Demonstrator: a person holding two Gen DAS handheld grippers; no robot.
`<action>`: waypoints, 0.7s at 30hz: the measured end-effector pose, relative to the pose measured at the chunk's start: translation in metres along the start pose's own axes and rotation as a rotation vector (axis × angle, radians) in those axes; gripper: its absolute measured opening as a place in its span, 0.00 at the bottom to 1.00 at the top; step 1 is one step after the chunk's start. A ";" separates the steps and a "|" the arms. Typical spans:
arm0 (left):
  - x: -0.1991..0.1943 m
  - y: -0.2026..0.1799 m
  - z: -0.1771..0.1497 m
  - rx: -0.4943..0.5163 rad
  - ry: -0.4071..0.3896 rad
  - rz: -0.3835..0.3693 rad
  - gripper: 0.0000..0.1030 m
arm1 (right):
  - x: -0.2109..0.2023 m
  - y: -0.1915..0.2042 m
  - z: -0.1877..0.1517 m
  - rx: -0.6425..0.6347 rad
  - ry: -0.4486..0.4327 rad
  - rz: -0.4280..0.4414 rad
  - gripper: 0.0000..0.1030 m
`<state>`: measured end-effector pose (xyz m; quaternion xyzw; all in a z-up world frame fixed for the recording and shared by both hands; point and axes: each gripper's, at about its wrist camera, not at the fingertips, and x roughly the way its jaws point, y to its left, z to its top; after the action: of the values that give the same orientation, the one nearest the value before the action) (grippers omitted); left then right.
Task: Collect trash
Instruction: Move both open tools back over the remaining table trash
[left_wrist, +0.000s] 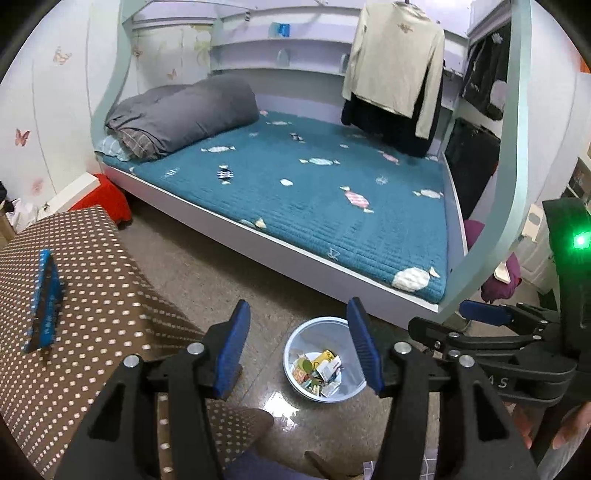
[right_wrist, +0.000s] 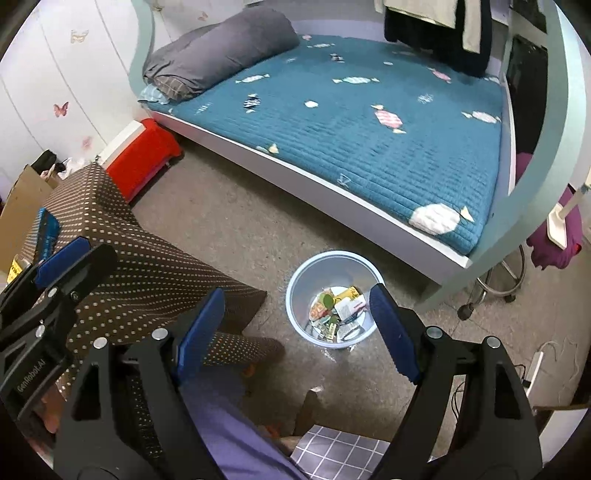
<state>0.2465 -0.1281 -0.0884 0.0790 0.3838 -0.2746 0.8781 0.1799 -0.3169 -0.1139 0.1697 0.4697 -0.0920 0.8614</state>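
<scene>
Now both empty — left gripper (left_wrist: 299, 347) and right gripper (right_wrist: 297, 332) spread above bin (right_wrist: 295, 291); blue box (left_wrist: 44, 299) on dotted table (left_wrist: 110, 295) — clumsy grab could topple it.

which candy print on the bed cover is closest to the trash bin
The big white candy print at the cover's near corner, just above the trash bin; the others lie farther up the bed.

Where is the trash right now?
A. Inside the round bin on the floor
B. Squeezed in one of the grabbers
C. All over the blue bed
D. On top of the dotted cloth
A: the wrappers and papers lie inside the light blue bin on the floor, and both hand-held grippers are open and empty.
</scene>
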 end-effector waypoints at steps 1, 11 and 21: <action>-0.004 0.003 0.000 -0.005 -0.006 0.007 0.52 | -0.001 0.003 0.000 -0.004 -0.003 0.003 0.78; -0.045 0.045 -0.007 -0.073 -0.071 0.072 0.58 | -0.015 0.059 0.005 -0.110 -0.033 0.048 0.78; -0.090 0.099 -0.019 -0.142 -0.127 0.168 0.66 | -0.017 0.131 0.008 -0.229 -0.028 0.126 0.78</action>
<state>0.2387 -0.0006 -0.0441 0.0310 0.3381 -0.1767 0.9238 0.2186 -0.1985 -0.0682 0.0982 0.4534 0.0142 0.8858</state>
